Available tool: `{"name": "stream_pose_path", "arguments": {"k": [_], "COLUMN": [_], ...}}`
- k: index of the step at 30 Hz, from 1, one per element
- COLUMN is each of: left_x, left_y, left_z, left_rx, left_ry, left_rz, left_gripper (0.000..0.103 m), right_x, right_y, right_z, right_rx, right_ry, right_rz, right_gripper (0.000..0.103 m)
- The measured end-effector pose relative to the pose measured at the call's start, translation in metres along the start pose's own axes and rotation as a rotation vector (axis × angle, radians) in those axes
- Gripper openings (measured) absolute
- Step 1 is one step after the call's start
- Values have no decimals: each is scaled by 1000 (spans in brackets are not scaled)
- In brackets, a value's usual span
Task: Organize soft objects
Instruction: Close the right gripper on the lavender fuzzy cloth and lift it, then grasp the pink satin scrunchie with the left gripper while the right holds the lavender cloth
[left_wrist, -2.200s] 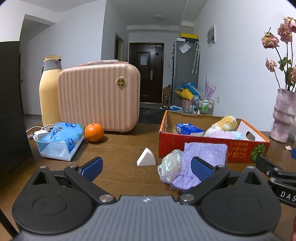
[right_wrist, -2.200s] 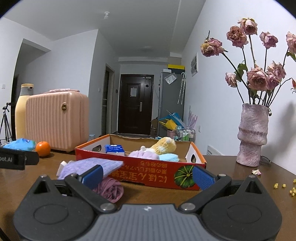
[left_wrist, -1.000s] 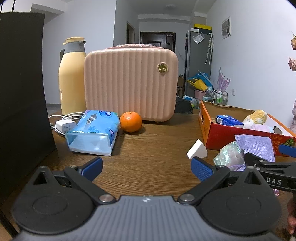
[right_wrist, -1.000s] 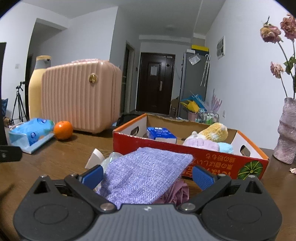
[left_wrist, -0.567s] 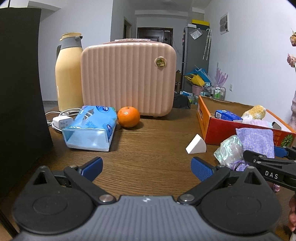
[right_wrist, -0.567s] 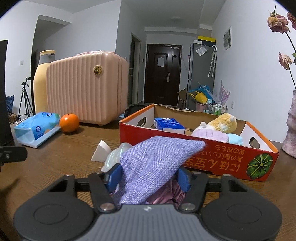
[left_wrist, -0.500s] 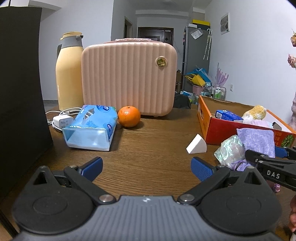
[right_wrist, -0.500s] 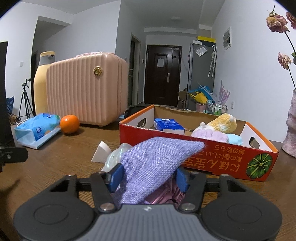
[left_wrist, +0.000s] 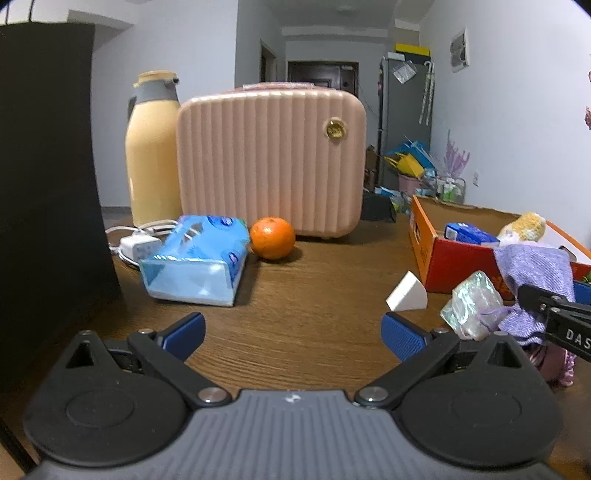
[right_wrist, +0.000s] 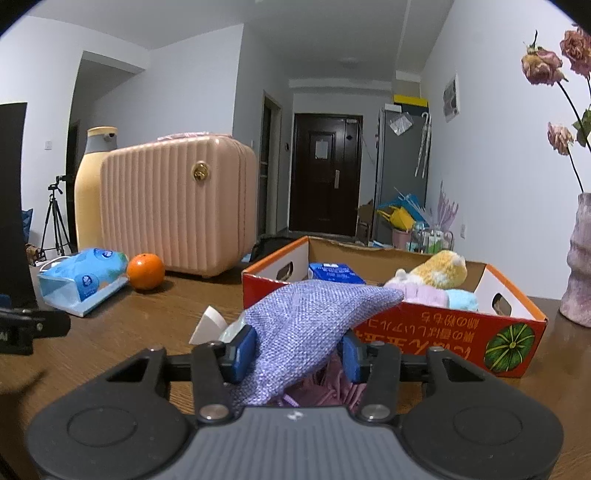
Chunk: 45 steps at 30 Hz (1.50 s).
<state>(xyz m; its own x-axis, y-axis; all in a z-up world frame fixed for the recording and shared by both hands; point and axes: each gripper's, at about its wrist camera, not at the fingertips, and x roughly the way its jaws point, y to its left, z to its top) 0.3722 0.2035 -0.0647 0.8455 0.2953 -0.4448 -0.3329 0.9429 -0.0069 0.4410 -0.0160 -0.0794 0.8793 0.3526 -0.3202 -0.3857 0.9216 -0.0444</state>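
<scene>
The jaws of the right gripper (right_wrist: 297, 349) are closing on a purple pouch (right_wrist: 314, 317), one blue pad against each side, and the woven cloth bunches between them. The pouch sits just in front of the box (right_wrist: 436, 332), its far corner lying over the red wall. It looks light and limp, so it will likely sag and fold outside the pinch; a hold on the gathered middle, as here, should carry it better than a hold on a loose edge. Pinkish cords (right_wrist: 332, 391) hang beneath and could snag. The left gripper (left_wrist: 293, 334) hovers over bare worktop (left_wrist: 314, 295) with its jaws wide apart and nothing in them. Just beside the pouch lie an iridescent bag (left_wrist: 474, 308) and a white wedge (left_wrist: 408, 293). Inside the box sit a plush (right_wrist: 439, 271) and other soft things.
</scene>
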Motion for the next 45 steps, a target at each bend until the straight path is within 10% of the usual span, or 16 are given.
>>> {"name": "stream_pose_path", "arguments": {"k": [45], "left_x": [-6], "left_y": [-141], "left_z": [-11], "left_rx": [-62], "left_ry": [62], "left_rz": [-71], "left_gripper": [103], "right_x": [-53], "right_y": [-122], "right_z": [-7], "right_rx": [139], "right_ry": [-95], "right_rz": [-20], "right_gripper": [36]}}
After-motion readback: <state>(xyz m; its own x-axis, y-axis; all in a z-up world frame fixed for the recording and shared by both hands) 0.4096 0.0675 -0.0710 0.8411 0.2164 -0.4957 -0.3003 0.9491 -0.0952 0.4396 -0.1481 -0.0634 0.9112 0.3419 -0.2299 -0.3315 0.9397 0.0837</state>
